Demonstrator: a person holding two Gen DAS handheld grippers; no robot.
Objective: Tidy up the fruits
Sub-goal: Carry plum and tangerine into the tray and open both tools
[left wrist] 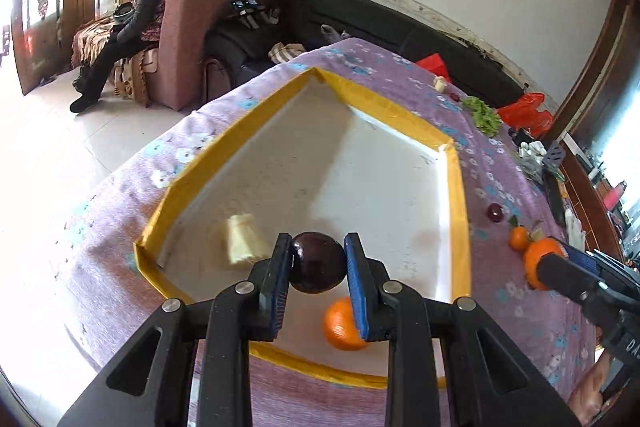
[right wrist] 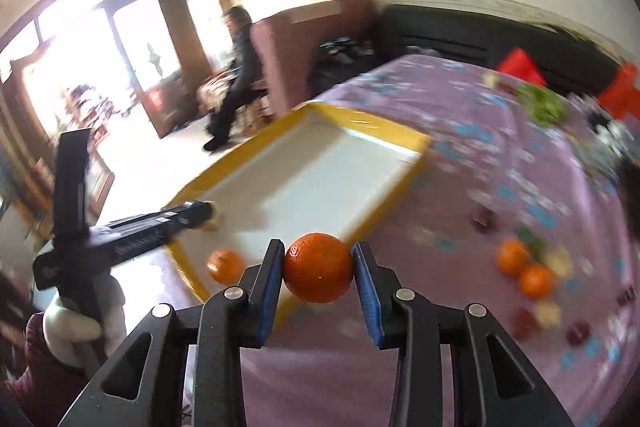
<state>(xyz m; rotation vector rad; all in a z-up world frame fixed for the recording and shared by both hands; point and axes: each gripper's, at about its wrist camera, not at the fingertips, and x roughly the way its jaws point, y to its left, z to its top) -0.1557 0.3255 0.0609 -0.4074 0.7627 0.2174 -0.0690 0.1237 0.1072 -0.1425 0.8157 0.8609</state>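
Observation:
My left gripper (left wrist: 318,259) is shut on a dark purple plum (left wrist: 317,262), held over the near part of a white tray with a yellow rim (left wrist: 200,163). In the tray lie an orange (left wrist: 342,325) and a pale fruit chunk (left wrist: 242,241). My right gripper (right wrist: 318,273) is shut on an orange (right wrist: 319,267) just above the purple flowered tablecloth, near the tray's (right wrist: 404,179) near corner. The left wrist view shows that gripper (left wrist: 560,263) at the right with its orange (left wrist: 538,259). In the right wrist view the left gripper (right wrist: 200,213) reaches over the tray.
Loose on the cloth right of the tray lie oranges (right wrist: 524,271), dark plums (left wrist: 495,213), pale chunks and green leaves (left wrist: 486,115). Red bags (left wrist: 528,111) and small items crowd the far right edge. A person (left wrist: 132,19) sits on a chair beyond the table, beside sofas.

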